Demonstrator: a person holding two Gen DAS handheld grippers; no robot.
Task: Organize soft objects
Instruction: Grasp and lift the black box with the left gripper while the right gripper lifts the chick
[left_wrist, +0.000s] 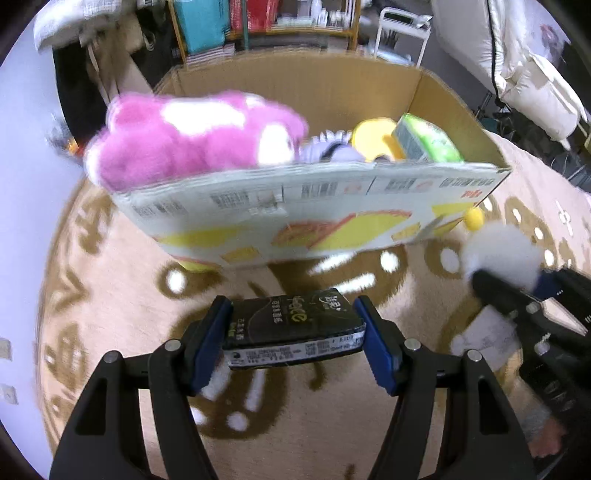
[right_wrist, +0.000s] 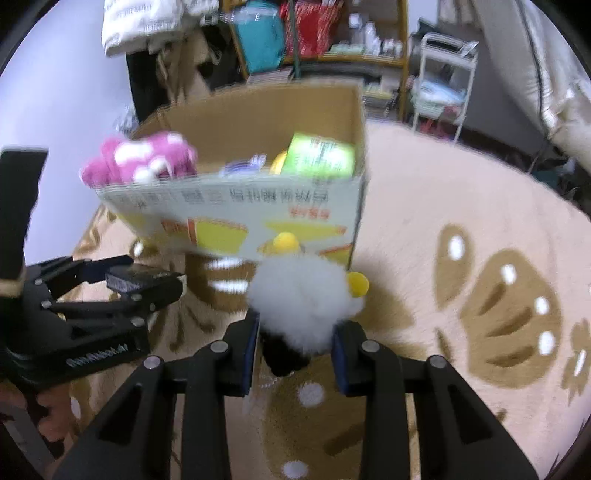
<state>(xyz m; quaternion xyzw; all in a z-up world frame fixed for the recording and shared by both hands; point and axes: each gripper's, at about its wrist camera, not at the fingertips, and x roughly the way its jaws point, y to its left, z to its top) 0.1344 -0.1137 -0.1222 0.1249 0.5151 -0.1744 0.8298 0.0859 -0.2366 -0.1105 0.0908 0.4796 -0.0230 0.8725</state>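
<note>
My left gripper (left_wrist: 293, 332) is shut on a black tissue pack (left_wrist: 291, 326), held above the rug in front of an open cardboard box (left_wrist: 314, 206). My right gripper (right_wrist: 295, 332) is shut on a fluffy white plush with yellow pom-poms (right_wrist: 303, 295), also held before the box (right_wrist: 240, 218). The box holds a pink and white plush (left_wrist: 192, 140), a yellow item (left_wrist: 373, 138), a purple item (left_wrist: 328, 149) and a green tissue pack (left_wrist: 424, 140). The right gripper with the white plush (left_wrist: 498, 254) shows at the right of the left wrist view; the left gripper (right_wrist: 144, 284) shows at the left of the right wrist view.
A beige rug with brown patterns (right_wrist: 498, 295) covers the floor. Behind the box stand a shelf with books and bags (left_wrist: 258, 22), a white metal rack (right_wrist: 443, 81) and white bedding (left_wrist: 517, 62) at the right. A yellow item (left_wrist: 195, 266) peeks from under the box.
</note>
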